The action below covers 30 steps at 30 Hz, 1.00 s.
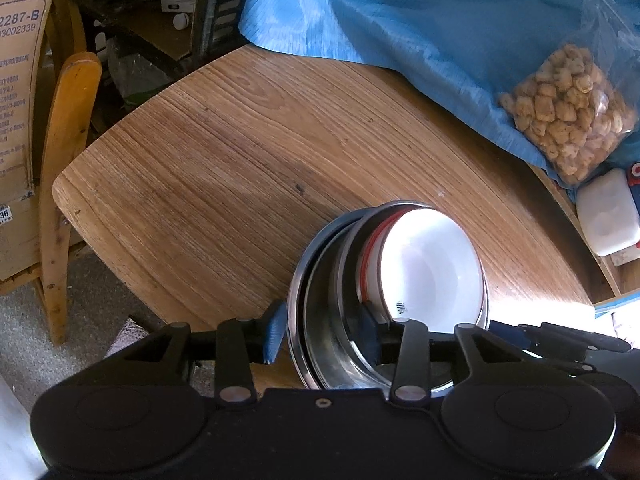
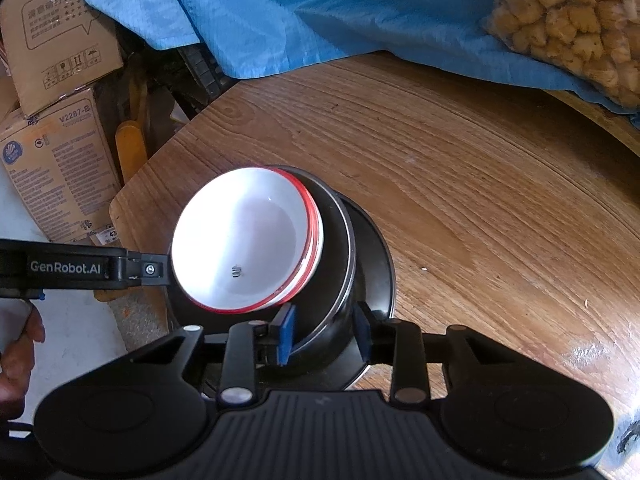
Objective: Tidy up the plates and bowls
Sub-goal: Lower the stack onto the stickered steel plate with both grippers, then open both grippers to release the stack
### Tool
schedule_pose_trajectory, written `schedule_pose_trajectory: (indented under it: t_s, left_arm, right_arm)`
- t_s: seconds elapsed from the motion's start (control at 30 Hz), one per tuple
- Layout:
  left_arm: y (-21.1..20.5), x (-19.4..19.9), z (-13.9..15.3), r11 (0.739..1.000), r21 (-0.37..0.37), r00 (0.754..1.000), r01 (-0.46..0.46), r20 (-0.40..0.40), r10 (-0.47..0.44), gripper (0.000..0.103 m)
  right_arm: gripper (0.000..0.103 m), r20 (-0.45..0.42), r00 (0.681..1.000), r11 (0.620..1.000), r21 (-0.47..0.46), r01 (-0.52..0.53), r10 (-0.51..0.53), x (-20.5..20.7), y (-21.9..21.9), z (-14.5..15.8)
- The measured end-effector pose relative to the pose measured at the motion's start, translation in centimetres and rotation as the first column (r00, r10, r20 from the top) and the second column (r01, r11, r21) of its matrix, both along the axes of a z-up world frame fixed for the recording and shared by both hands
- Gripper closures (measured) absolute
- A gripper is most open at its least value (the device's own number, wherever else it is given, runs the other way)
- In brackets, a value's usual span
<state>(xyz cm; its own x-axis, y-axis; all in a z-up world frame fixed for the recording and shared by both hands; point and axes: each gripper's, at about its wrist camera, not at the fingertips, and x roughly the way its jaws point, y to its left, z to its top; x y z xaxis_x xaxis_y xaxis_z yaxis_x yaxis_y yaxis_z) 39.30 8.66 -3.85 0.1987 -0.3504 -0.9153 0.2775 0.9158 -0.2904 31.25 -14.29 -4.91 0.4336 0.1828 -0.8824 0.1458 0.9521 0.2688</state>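
Stack: a white bowl with a red rim [image 2: 244, 236] sits nested on top of steel bowls [image 2: 340, 264], which rest in a wider dark plate [image 2: 382, 256]; the whole pile stands on the counter [image 2: 480, 200] near its rounded front corner.
White bowls: two red rims show one above the other, so there are probably two white bowls nested, though the glare makes that hard to confirm.
Left gripper [image 1: 322, 332]: the jaws are partly open and straddle the stack's near rim, one blue pad outside the steel rims, the other inside; neither pad seems to be pressing the metal.
Right gripper [image 2: 324, 334]: the jaws are partly open, one blue pad inside the steel bowl's rim just under the white bowl, the other outside over the plate; a gap shows on both sides, so nothing is gripped.
Person: a hand [image 2: 16, 360] shows at the left edge of the right wrist view, below the left gripper's body.
Back of the counter: a blue cloth [image 1: 400, 20] is heaped there with a clear bag of snacks [image 1: 568, 112] lying on it.
Beyond the counter: cardboard boxes [image 2: 60, 152] and a wooden chair [image 1: 64, 152].
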Motion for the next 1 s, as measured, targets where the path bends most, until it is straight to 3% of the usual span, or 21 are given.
schedule_pose_trajectory:
  t_s: [0.4, 0.6, 0.67, 0.8, 1.0]
  left_arm:
    - [0.2, 0.1, 0.4, 0.997, 0.078, 0.999, -0.023, 0.049, 0.019, 0.032]
    - [0.1, 0.0, 0.8, 0.994, 0.107, 0.995, -0.031, 0.094, 0.021, 0.024]
    - [0.0, 0.0, 1.0, 0.992, 0.119, 0.993, -0.034, 0.112, 0.021, 0.02]
    - [-0.1, 0.1, 1.2, 0.989, 0.139, 0.99, -0.05, 0.135, 0.031, 0.012]
    - [0.1, 0.3, 1.4, 0.987, 0.147, 0.988, -0.068, 0.149, 0.046, 0.007]
  right_arm:
    - [0.063, 0.024, 0.998, 0.998, 0.011, 0.055, -0.055, -0.7, -0.9, 0.5]
    - [0.063, 0.034, 0.997, 0.998, 0.002, 0.063, -0.063, -0.7, -0.8, 0.7]
    - [0.056, 0.041, 0.996, 0.997, -0.002, 0.073, -0.073, -0.8, -1.0, 0.8]
    - [0.053, 0.051, 0.994, 0.995, 0.002, 0.097, -0.097, -1.2, -1.5, 1.0]
    - [0.045, 0.06, 0.991, 0.993, -0.001, 0.116, -0.116, -1.5, -1.7, 1.1]
